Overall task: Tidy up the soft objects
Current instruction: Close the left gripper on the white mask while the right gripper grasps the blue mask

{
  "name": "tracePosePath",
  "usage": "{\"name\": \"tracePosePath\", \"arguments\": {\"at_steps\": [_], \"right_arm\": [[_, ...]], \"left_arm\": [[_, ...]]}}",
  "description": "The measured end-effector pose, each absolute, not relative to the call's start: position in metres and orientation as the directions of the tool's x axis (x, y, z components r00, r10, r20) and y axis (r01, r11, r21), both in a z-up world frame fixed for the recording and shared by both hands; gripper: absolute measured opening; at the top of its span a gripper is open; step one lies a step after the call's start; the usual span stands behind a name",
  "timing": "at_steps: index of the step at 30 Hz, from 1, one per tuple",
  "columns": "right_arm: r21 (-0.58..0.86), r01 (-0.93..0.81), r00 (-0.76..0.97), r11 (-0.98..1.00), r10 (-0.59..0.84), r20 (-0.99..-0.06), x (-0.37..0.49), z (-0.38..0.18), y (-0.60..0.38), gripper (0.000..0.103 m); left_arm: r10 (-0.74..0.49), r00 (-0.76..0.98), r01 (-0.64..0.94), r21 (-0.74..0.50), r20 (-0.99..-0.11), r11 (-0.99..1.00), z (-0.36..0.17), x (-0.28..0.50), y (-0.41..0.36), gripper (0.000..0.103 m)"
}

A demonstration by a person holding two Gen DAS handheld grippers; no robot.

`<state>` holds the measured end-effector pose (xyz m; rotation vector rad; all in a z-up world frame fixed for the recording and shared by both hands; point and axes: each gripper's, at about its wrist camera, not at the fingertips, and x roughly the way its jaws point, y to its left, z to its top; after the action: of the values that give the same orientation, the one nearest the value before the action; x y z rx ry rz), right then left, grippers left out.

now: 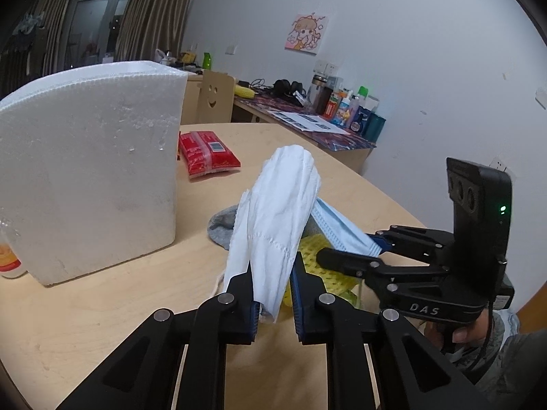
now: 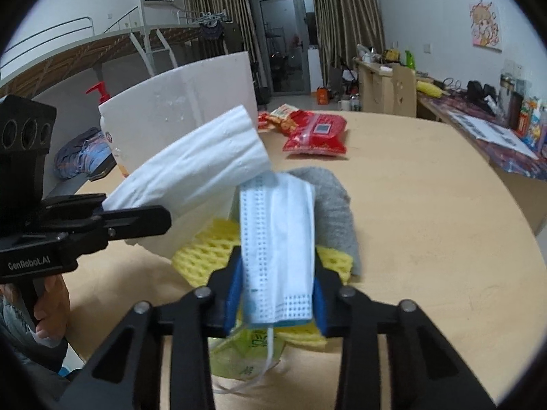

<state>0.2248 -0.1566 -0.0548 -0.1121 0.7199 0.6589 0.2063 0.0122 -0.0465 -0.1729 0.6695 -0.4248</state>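
Observation:
My left gripper is shut on a folded white face mask, which stands up and leans away from its fingers. My right gripper is shut on a blue surgical mask, held upright between its blue pads with an ear loop hanging below. In the left wrist view, the right gripper comes in from the right with the blue mask. The left gripper and the white mask show at the left of the right wrist view. Under both masks lie a yellow foam net and a grey sock.
A tall white foam box stands on the round wooden table to the left. Red snack packets lie behind the pile. A pump bottle stands beyond the box. A yellow-green packet lies under the net. A cluttered desk runs along the wall.

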Motion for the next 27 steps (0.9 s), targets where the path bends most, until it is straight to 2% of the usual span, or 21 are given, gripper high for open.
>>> {"name": "tracePosePath", "arguments": {"at_steps": [4,15,16,18,20,27], "right_arm": [[0.139,-0.596,0.574,0.791,0.541,-0.614,0.219,-0.048,-0.161,0.036],[0.067,-0.570,0.623,0.819,0.484,-0.614,0.211,-0.047,-0.158,0.037],[0.065,-0.567,0.627,0.821,0.481,-0.612,0.211,-0.046,-0.159,0.039],[0.065,-0.555,0.642,0.829,0.477,-0.600,0.211,-0.044,-0.162,0.067],[0.073,-0.544,0.660,0.836,0.481,-0.577,0.210,-0.040,-0.167,0.080],[0.117,-0.556,0.619,0.823,0.504,-0.603,0.218,-0.047,-0.165,0.080]], "left_arm": [[-0.432,0.710,0.334,-0.273,-0.556,0.902,-0.045,0.204,0.008,0.017],[-0.433,0.715,0.348,-0.258,-0.548,0.901,-0.043,0.200,0.007,0.017],[-0.434,0.717,0.349,-0.258,-0.546,0.901,-0.043,0.200,0.008,0.017],[-0.435,0.718,0.352,-0.257,-0.543,0.900,-0.043,0.199,0.008,0.017],[-0.436,0.717,0.353,-0.256,-0.543,0.900,-0.043,0.199,0.008,0.017],[-0.433,0.721,0.355,-0.248,-0.541,0.901,-0.042,0.198,0.006,0.017]]}}
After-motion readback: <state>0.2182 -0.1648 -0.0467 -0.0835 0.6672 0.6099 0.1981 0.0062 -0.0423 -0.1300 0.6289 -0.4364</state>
